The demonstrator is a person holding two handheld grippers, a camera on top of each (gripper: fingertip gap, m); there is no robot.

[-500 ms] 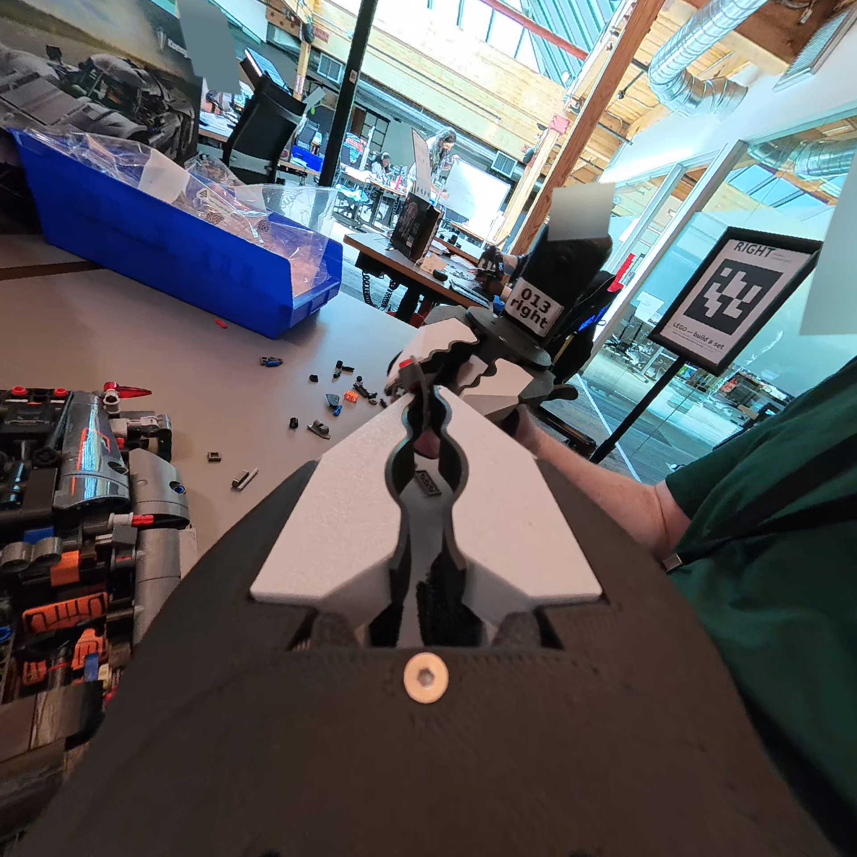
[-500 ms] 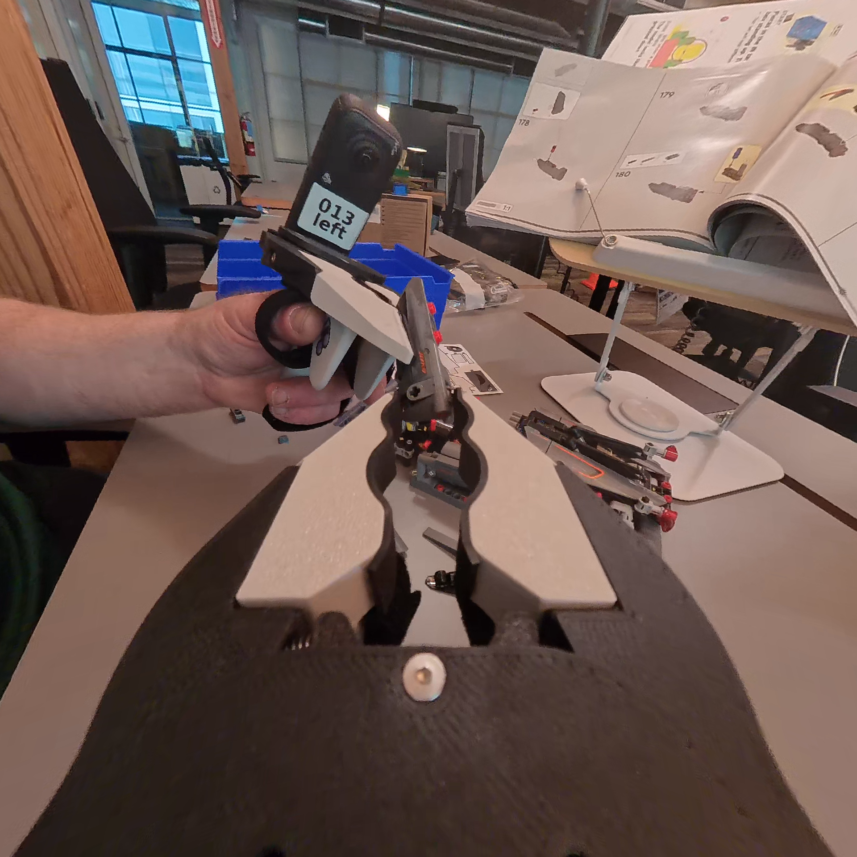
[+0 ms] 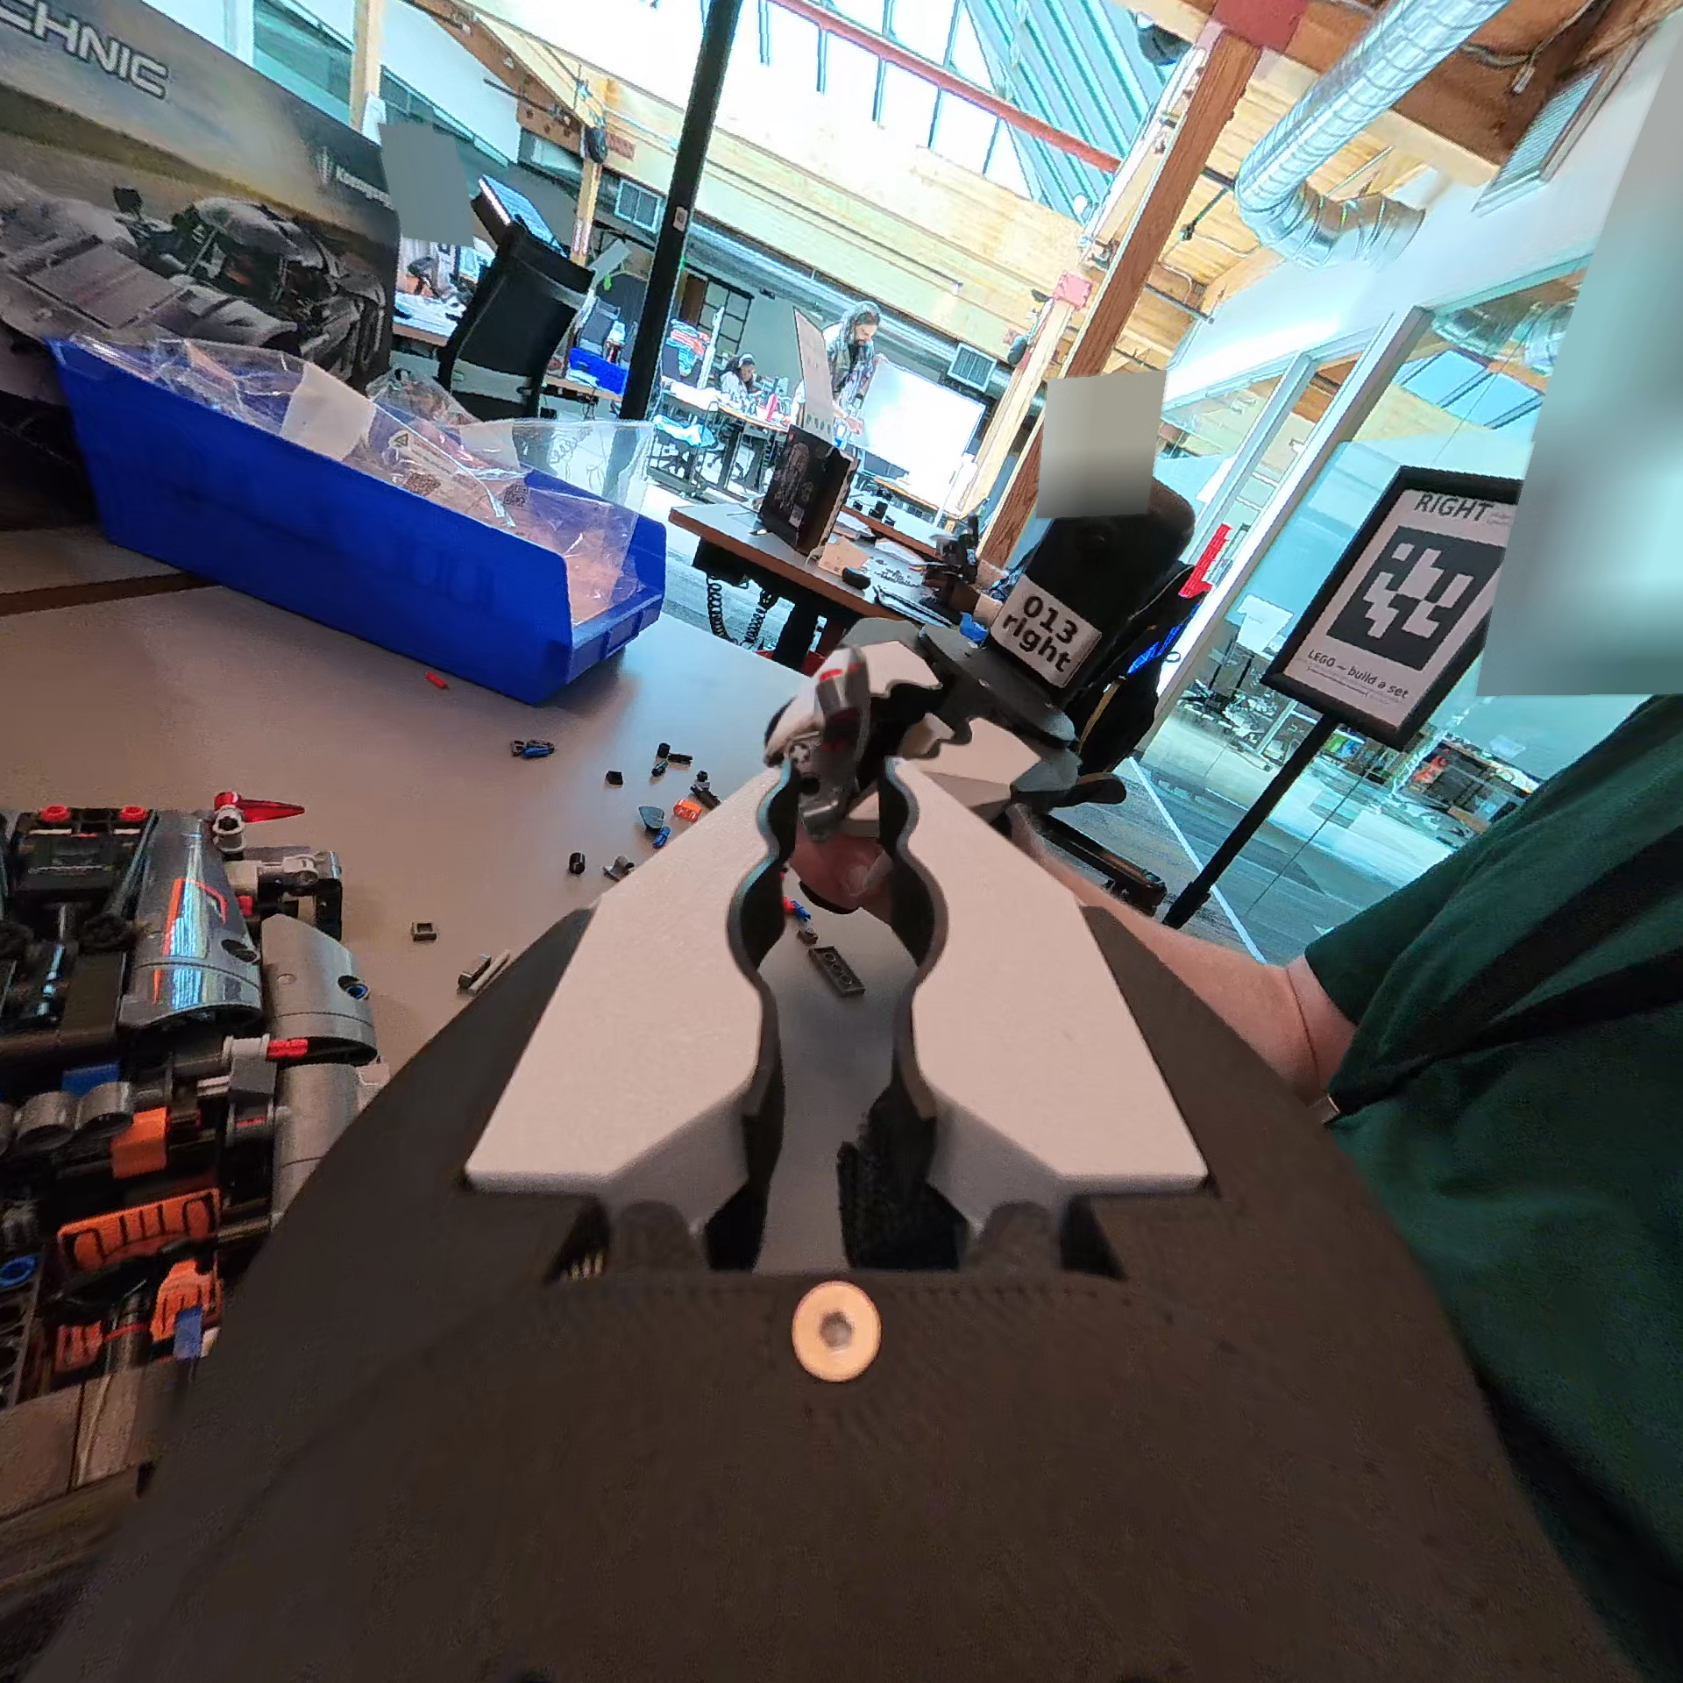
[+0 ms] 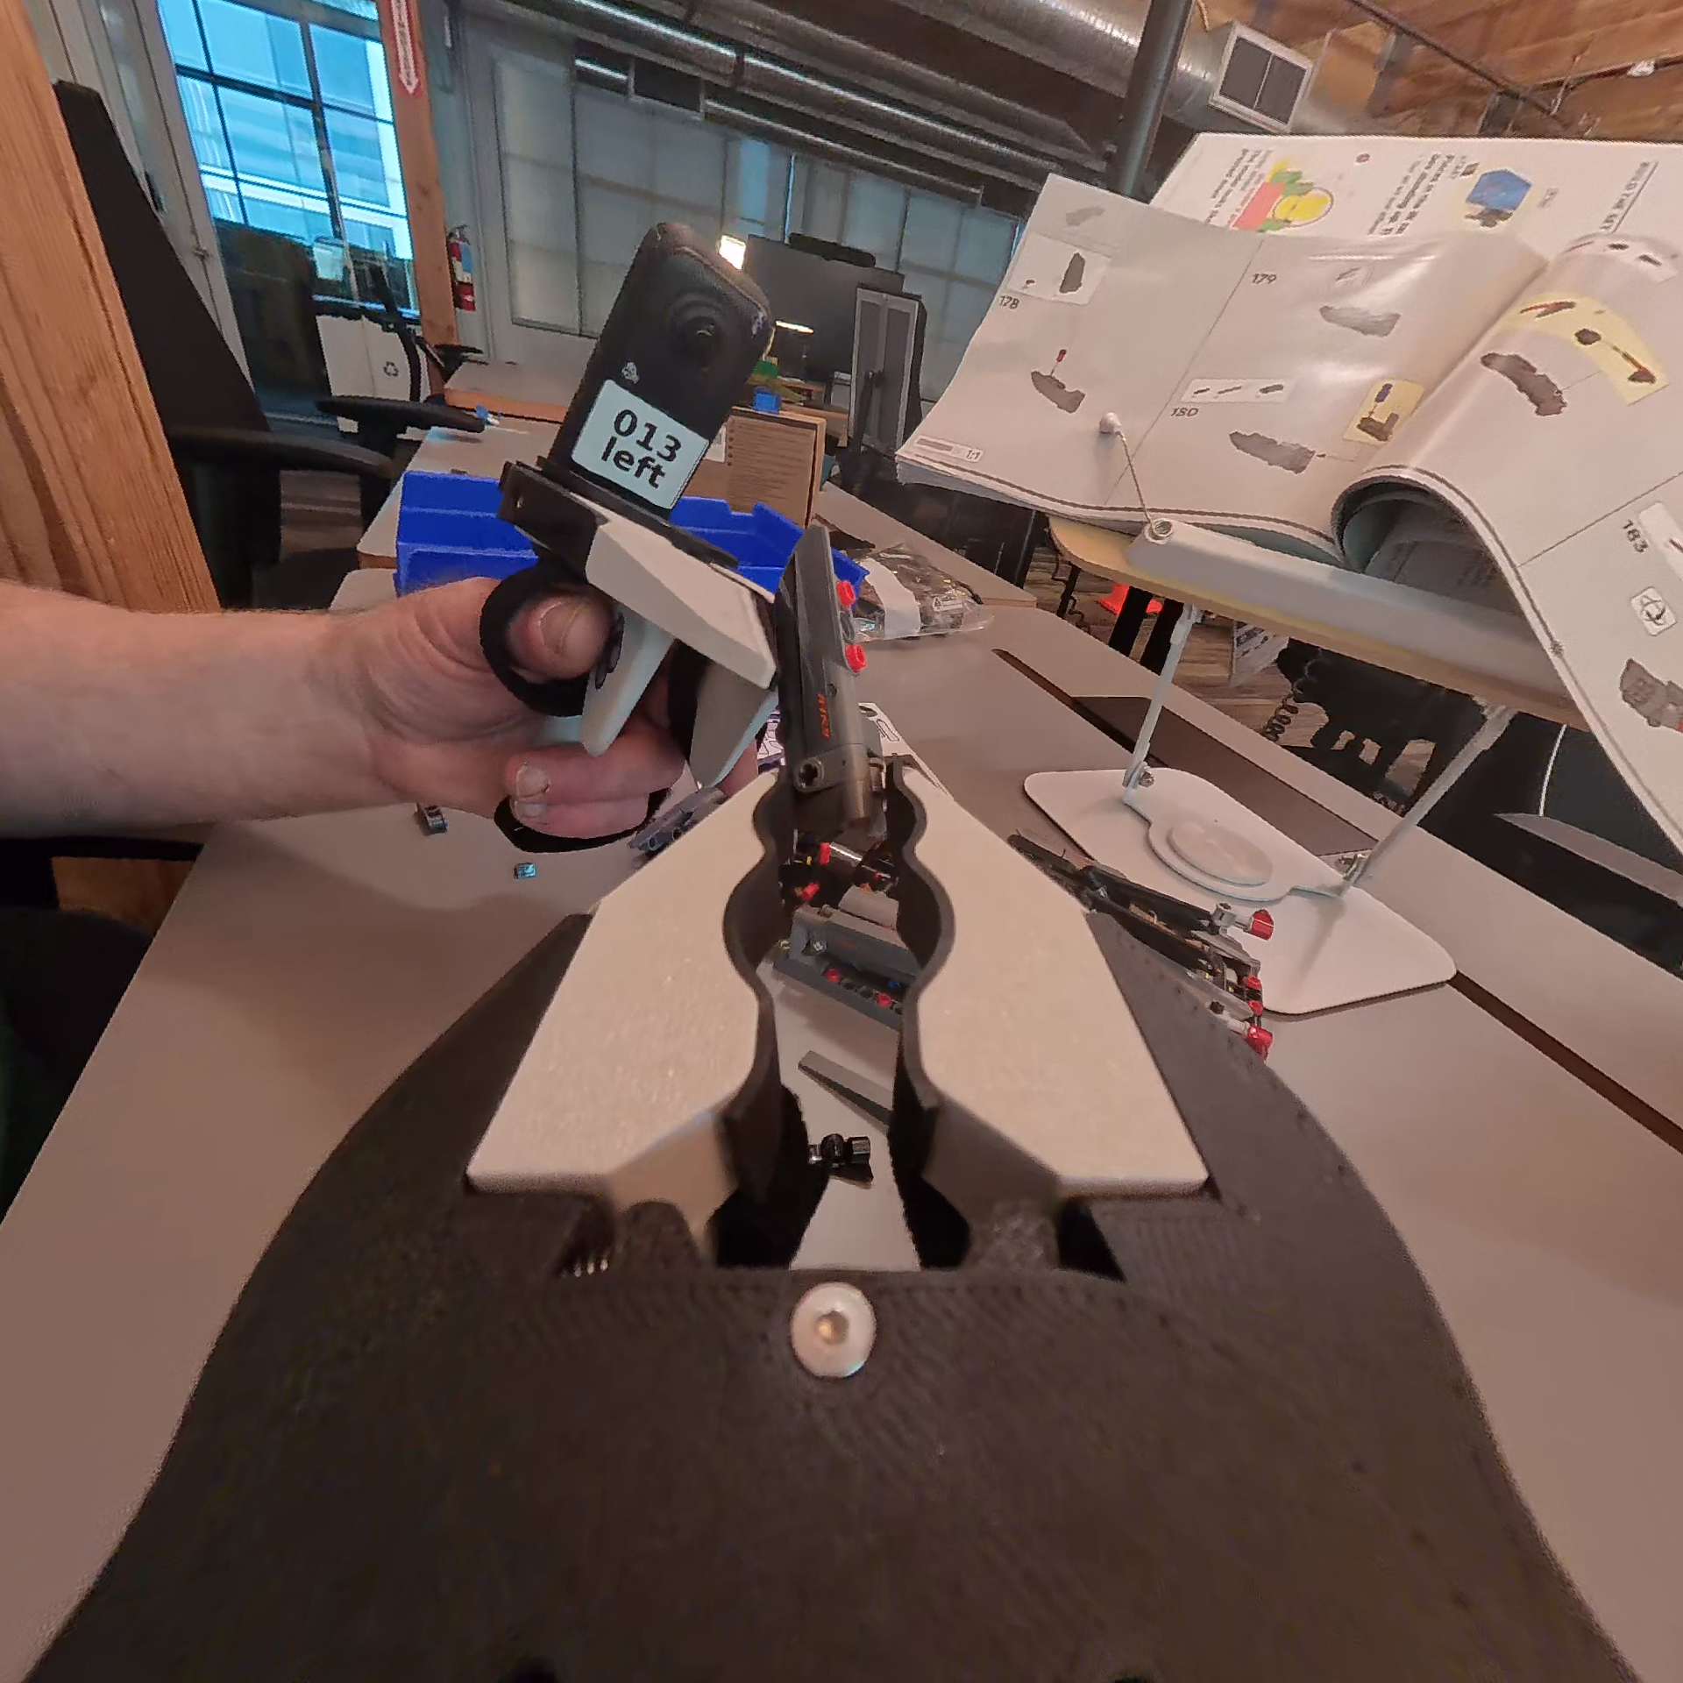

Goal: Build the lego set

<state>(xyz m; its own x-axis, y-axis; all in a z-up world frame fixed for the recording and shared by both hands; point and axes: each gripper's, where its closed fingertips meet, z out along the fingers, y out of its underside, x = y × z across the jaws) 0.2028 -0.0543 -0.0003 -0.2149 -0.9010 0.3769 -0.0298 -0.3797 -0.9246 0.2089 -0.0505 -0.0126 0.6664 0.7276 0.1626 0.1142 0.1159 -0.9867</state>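
Right tongs (image 4: 833,788) are open only a slit at the tips, which close on the lower end of a long grey piece (image 4: 815,674). It stands nearly upright from them, above the table (image 4: 273,956), with two red pins on its right side and an orange mark lower down. Left tongs (image 3: 833,788) come in from the left, held in a hand (image 4: 437,701), and their white fingers meet the piece about halfway up. In the left wrist view the piece sits between their slightly parted tips, but I cannot tell whether they pinch it or only touch it.

A part-built grey, black and orange model (image 3: 155,1002) lies on the table at the near left of that view. Small loose parts (image 3: 656,792) are scattered between it and the tongs, and a black plate (image 3: 838,970) lies under the left tongs. Farther left stands a blue bin (image 3: 319,546) with clear bags in it. A sign (image 3: 1402,601) on a pole stands off the table at the far right.

In the right wrist view, a flat black sub-assembly (image 4: 1166,920) with red pins lies to the right of the tongs. Just beyond it, an open manual (image 4: 1275,364) rests on a white stand (image 4: 1275,911).
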